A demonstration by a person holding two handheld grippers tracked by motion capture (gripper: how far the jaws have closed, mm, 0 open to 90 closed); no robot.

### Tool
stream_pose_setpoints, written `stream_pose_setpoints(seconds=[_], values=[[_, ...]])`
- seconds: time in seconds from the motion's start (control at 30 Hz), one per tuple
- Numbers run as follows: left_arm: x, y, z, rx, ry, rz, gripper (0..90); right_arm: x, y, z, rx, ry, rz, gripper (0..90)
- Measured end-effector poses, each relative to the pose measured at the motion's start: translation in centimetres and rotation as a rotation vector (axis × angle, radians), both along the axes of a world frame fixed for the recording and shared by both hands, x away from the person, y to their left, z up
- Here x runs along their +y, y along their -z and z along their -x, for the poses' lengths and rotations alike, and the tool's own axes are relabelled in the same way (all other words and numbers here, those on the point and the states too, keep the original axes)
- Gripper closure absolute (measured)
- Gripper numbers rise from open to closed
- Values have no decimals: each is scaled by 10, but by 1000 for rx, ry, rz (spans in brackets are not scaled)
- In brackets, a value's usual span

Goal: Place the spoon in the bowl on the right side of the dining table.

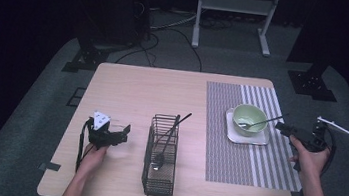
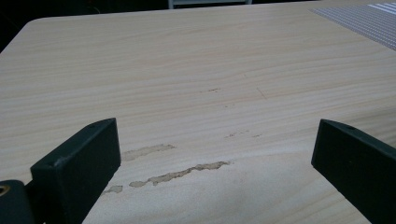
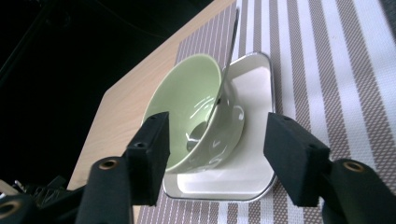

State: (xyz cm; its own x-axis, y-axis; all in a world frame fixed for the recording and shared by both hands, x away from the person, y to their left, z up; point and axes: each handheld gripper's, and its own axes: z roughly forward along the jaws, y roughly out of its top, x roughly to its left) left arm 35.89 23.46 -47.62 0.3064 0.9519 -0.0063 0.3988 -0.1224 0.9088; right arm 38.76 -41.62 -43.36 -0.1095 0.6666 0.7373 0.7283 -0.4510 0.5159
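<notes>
A pale green bowl (image 1: pixel 249 118) sits on a white square plate (image 1: pixel 262 137) on the striped placemat (image 1: pixel 235 161). A spoon with a dark handle (image 1: pixel 266 121) lies in the bowl, its handle pointing right. My right gripper (image 1: pixel 287 129) is open just right of the plate and faces the bowl. In the right gripper view, the bowl (image 3: pixel 187 105), spoon (image 3: pixel 219 95) and plate (image 3: pixel 250 170) lie beyond the open gripper (image 3: pixel 217 126). My left gripper (image 1: pixel 122 134) is open over bare wood, left of a black wire basket (image 1: pixel 158 181). Its jaws (image 2: pixel 212 135) hold nothing.
The wire basket holds a long-handled utensil (image 1: pixel 170 135) leaning against its rim. A white metal stand (image 1: pixel 233 14) is on the floor beyond the table. Scuff marks (image 2: pixel 180 172) show on the wood in front of the left gripper.
</notes>
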Motion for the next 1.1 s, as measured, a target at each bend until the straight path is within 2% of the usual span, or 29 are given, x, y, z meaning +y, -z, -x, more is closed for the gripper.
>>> stream_pose_setpoints(seconds=[0.37,1.1], values=[[0,0,0,4,2,-4,3,9,4,6,3,-51,29,314],[0,0,0,7,4,-8,3,20,6,19,-12,-99,33,309]])
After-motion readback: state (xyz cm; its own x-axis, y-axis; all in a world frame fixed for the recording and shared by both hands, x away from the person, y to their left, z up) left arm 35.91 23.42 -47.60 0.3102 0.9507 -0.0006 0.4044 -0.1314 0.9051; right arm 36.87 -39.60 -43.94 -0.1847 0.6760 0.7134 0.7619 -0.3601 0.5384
